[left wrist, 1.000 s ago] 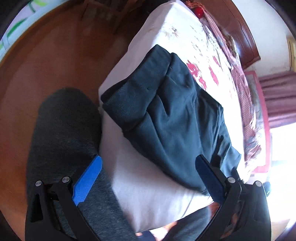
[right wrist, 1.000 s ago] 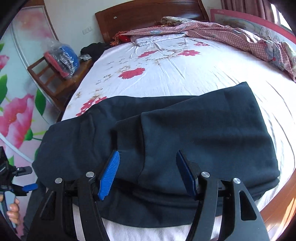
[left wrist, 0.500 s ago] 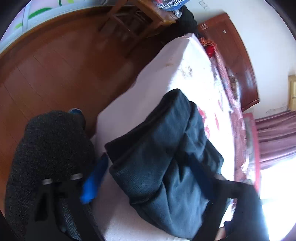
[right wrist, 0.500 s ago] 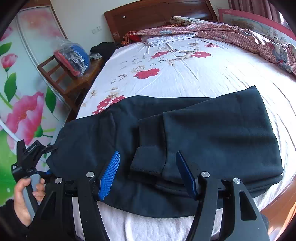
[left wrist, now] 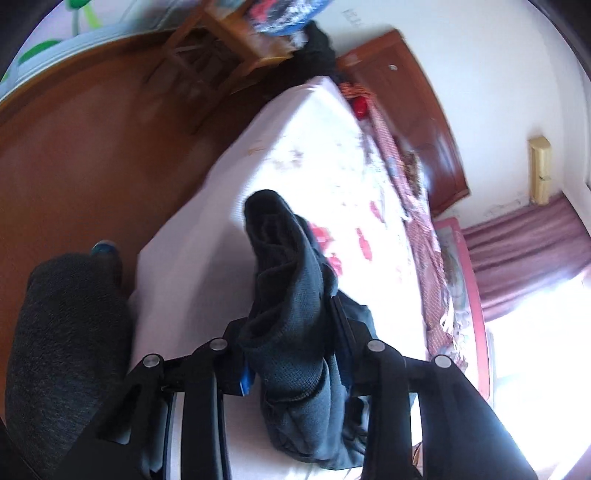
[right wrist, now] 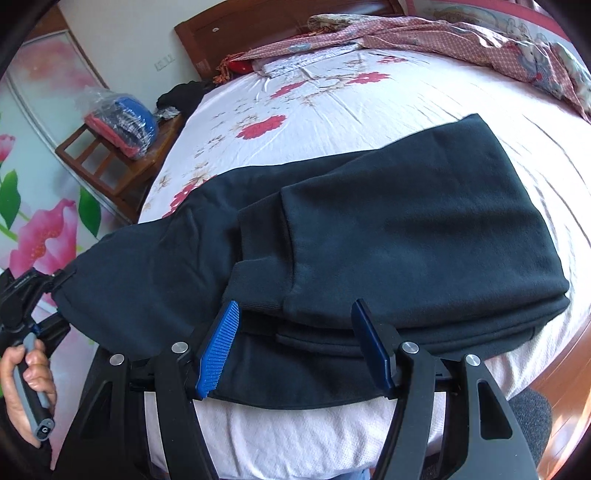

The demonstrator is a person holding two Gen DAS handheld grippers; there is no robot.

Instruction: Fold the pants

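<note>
Dark blue pants lie folded across the near end of the bed. In the left wrist view one end of the pants is bunched and raised off the sheet. My left gripper is closing on that end, its pads pressing the fabric from both sides. My right gripper stands open low over the near edge of the pants. A ribbed cuff lies between its blue pads, and they do not press it. At the left edge a hand holds the left gripper's handle.
A wooden chair with a bagged bundle stands beside the bed. A checked blanket lies along the far side, by the wooden headboard. A wooden floor and a person's grey-clad leg are left of the bed.
The left gripper's jaws have come together on the end of the pants and lifted it, bunching the cloth. The right gripper shifted slightly and stayed open.
</note>
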